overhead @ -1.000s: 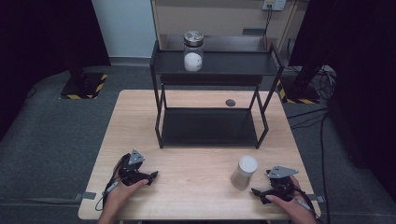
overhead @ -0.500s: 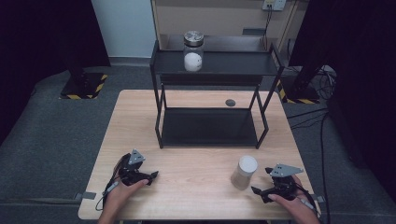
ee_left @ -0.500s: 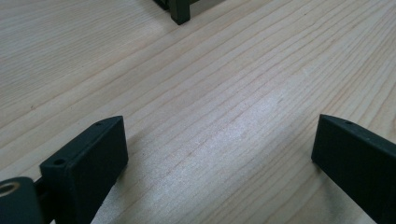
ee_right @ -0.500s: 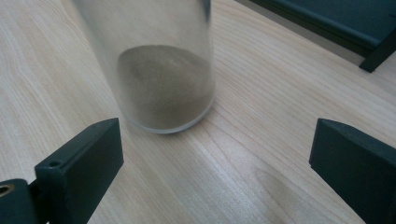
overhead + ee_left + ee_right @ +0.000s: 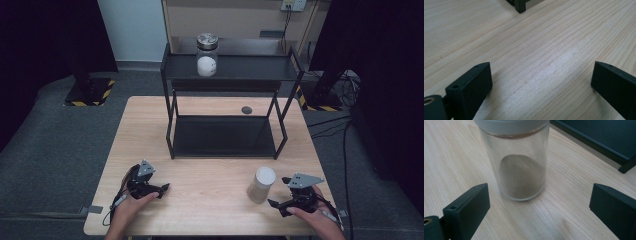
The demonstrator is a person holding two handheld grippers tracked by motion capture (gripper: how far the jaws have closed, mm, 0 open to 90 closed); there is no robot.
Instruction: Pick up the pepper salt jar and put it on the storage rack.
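Note:
A clear jar (image 5: 261,184) with a white lid and brownish powder stands upright on the wooden table (image 5: 210,210) at the front right. My right gripper (image 5: 278,208) lies just right of it, pointing at it. In the right gripper view the jar (image 5: 520,170) stands just ahead of the right gripper (image 5: 539,195), whose jaws are open and touch nothing; they have narrowed slightly within the last second. My left gripper (image 5: 162,190) rests at the front left, and in its own view the left gripper (image 5: 541,72) is open over bare wood.
A black two-level rack (image 5: 295,70) stands mid-table. On its top shelf is a glass jar (image 5: 206,55) with a metal lid and white contents. A small dark disc (image 5: 246,110) lies on the table behind the rack's lower shelf (image 5: 222,135).
The right hand and its gripper have shifted slightly back toward the front edge. The left gripper and the jar have stayed put.

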